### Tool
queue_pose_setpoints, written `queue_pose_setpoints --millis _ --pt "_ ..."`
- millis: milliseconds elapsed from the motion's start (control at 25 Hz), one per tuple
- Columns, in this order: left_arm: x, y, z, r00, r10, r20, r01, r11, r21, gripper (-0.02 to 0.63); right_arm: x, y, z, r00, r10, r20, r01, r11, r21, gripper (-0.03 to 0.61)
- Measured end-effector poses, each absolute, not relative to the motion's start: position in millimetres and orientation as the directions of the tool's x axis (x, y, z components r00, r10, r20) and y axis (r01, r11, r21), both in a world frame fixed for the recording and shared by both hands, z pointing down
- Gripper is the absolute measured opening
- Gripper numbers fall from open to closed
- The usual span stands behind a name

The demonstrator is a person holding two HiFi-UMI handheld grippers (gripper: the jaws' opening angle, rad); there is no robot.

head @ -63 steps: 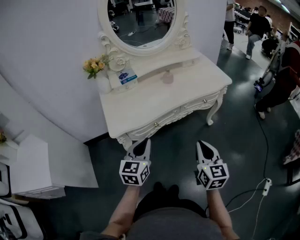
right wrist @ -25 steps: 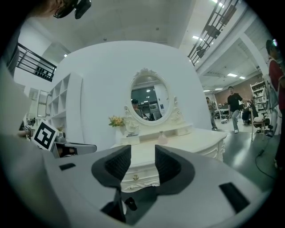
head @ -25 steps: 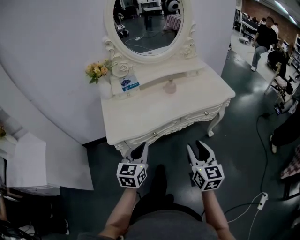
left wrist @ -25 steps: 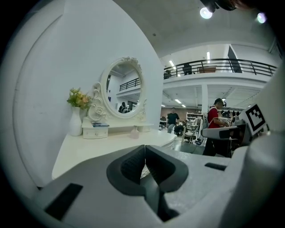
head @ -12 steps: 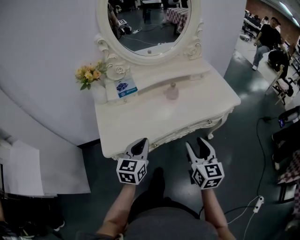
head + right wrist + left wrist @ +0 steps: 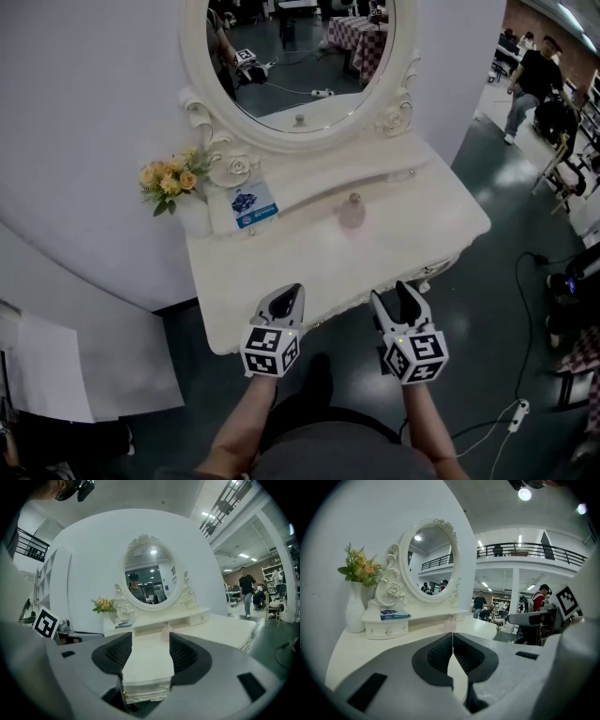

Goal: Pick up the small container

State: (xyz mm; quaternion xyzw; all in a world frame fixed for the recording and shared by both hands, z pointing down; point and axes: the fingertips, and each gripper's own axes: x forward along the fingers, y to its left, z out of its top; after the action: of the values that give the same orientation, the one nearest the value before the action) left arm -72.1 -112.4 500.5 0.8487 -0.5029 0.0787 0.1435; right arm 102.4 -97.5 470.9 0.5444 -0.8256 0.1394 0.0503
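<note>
The small container (image 6: 352,214) is a pale pink bottle with a round stopper. It stands on the white dressing table (image 6: 309,258) in front of the raised shelf. It shows small and far off in the left gripper view (image 6: 449,626) and straight ahead between the jaws in the right gripper view (image 6: 165,632). My left gripper (image 6: 286,300) hovers over the table's front edge, shut and empty (image 6: 452,641). My right gripper (image 6: 395,298) is beside it at the front edge; its jaws are opening, with nothing between them (image 6: 150,651).
An oval mirror (image 6: 300,56) rises behind the table. A white vase of flowers (image 6: 192,214) and a blue printed card (image 6: 253,204) sit on the left of the shelf. People (image 6: 530,75) stand at the far right; a cable (image 6: 506,412) lies on the floor.
The table has come nearer and both grippers now reach its front edge. The right jaws have spread wider. The left jaws stay shut.
</note>
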Motion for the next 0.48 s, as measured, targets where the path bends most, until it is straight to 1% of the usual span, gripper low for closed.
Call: queue_pose_setpoints --millis 480 --pt "-97.2 -160.1 503.4 0.485 -0.83 0.275 -0.874 -0.454 0.172 0.008 80.9 -149.1 475.6 -0.4 -0.883 0.247 -0.914 0.363 -0.181 0.258"
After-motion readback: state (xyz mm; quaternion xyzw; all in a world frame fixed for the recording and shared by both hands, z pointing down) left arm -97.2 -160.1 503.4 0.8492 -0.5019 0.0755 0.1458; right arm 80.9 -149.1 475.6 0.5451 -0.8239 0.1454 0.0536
